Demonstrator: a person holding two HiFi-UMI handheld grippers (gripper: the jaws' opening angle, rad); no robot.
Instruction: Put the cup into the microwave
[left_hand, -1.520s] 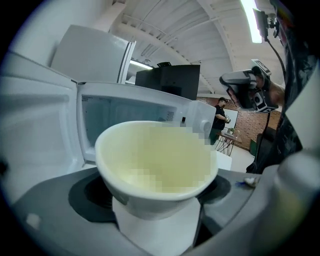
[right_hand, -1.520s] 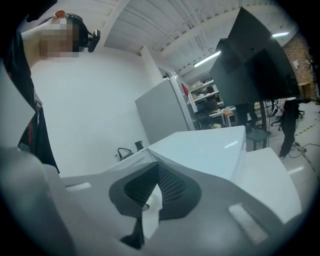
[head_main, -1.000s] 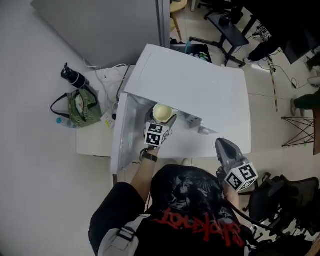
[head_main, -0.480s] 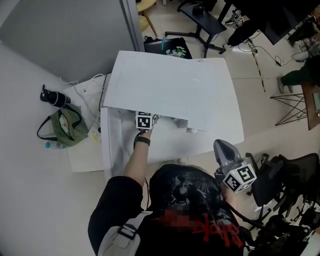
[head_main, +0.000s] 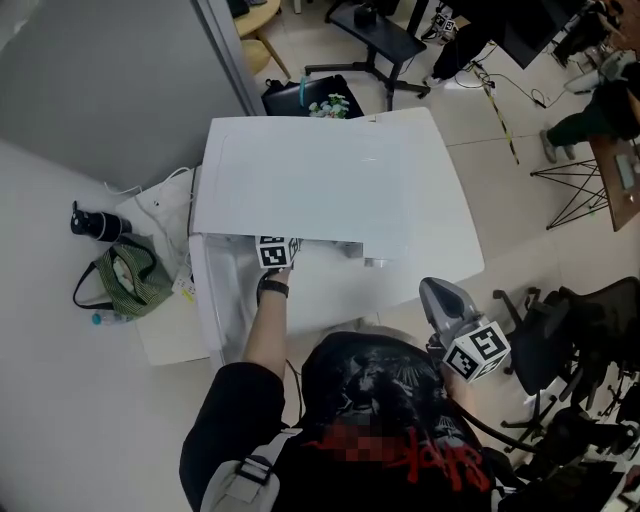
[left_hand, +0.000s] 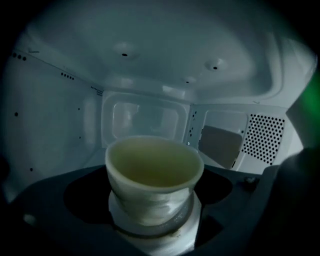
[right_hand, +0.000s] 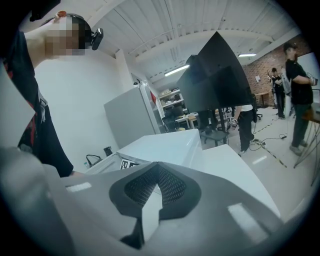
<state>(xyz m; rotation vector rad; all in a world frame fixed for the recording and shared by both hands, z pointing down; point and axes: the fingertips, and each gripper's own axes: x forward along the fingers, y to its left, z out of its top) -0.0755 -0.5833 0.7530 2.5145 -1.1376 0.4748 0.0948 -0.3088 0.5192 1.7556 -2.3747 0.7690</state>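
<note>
A pale cream cup (left_hand: 154, 167) stands upright between the dark jaws of my left gripper (left_hand: 152, 192), which is shut on it inside the white microwave cavity (left_hand: 145, 117). In the head view only that gripper's marker cube (head_main: 273, 252) shows, at the mouth of the white microwave (head_main: 320, 185); the cup is hidden under the microwave's top. The microwave door (head_main: 205, 300) hangs open at the left. My right gripper (head_main: 436, 292) is held low by the person's right side, shut and empty, its jaws (right_hand: 159, 170) pointing toward the microwave.
A green striped bag (head_main: 125, 280) and a black bottle (head_main: 92, 224) lie on the floor left of the microwave. Cables run over the low white table (head_main: 170, 340). Office chairs (head_main: 560, 340) stand at the right. People stand far off at the right (right_hand: 297, 85).
My left gripper has carried the cup forward into the microwave, and the cup is no longer seen from the head. The right gripper has stayed where it was.
</note>
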